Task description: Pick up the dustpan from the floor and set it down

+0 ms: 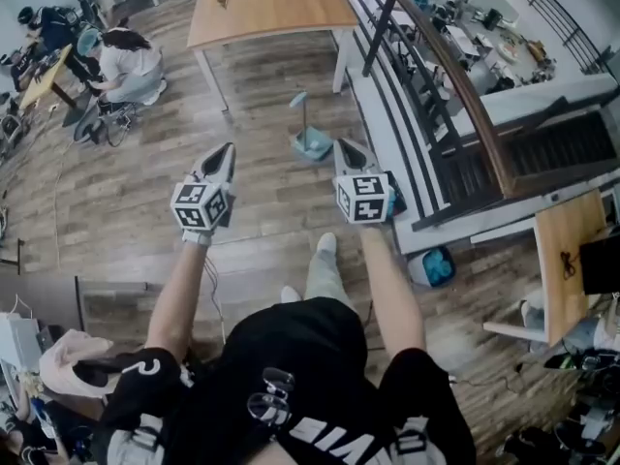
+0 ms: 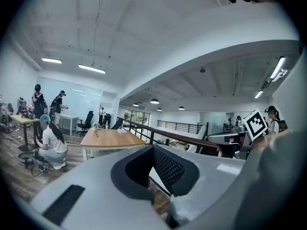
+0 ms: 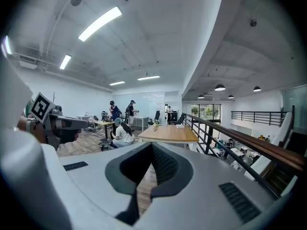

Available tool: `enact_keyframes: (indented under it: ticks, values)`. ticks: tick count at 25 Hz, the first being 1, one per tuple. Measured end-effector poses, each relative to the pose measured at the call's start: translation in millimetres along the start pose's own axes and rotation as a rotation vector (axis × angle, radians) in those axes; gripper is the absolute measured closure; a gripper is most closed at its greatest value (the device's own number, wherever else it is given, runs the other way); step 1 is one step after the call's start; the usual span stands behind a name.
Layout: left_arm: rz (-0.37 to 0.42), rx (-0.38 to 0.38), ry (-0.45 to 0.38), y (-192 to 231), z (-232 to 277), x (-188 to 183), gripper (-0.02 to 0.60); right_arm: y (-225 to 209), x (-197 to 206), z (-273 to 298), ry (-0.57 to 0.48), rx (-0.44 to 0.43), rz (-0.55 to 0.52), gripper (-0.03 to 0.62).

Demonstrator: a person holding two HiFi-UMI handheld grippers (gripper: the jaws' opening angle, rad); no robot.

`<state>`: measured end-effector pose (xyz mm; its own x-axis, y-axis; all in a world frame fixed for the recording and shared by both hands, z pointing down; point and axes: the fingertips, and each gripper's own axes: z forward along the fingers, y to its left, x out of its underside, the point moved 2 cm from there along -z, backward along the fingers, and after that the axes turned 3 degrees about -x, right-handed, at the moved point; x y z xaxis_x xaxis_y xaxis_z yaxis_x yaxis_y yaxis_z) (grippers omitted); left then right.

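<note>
- The reach toward the dustpan (image 1: 312,143) is seemingly just beginning; it is sitting untouched on the plank floor (image 1: 126,211), just beyond the right gripper (image 1: 347,147).
- The right gripper and the left gripper (image 1: 227,150) are both hanging with jaws together, gripping nothing.
- Next, the right jaws are needing to part and dip toward the dustpan's upright handle.
- The railing (image 1: 455,76) is crowding the right side and the wooden table (image 1: 271,8) is standing farther off; open floor is lying to the left.

The floor (image 1: 116,201) is matt wood plank, the table (image 1: 271,8) smooth wood, the dustpan (image 1: 312,143) plastic.
</note>
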<state>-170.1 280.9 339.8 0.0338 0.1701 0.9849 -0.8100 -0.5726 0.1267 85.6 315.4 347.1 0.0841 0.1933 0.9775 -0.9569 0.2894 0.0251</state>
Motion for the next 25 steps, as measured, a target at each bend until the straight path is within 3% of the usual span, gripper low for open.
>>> enact_keyframes:
  ticks: [9, 25]
  values:
    - [-0.007, -0.034, 0.025, 43.9, 65.9, 8.3, 0.583, -29.1, 3.9, 87.7, 0.008, -0.061, -0.034, 0.6]
    - [-0.011, -0.115, 0.073, 118.5, 292.3, -14.5, 0.583, -165.9, -14.0, 313.3, 0.067, -0.186, -0.083, 0.6]
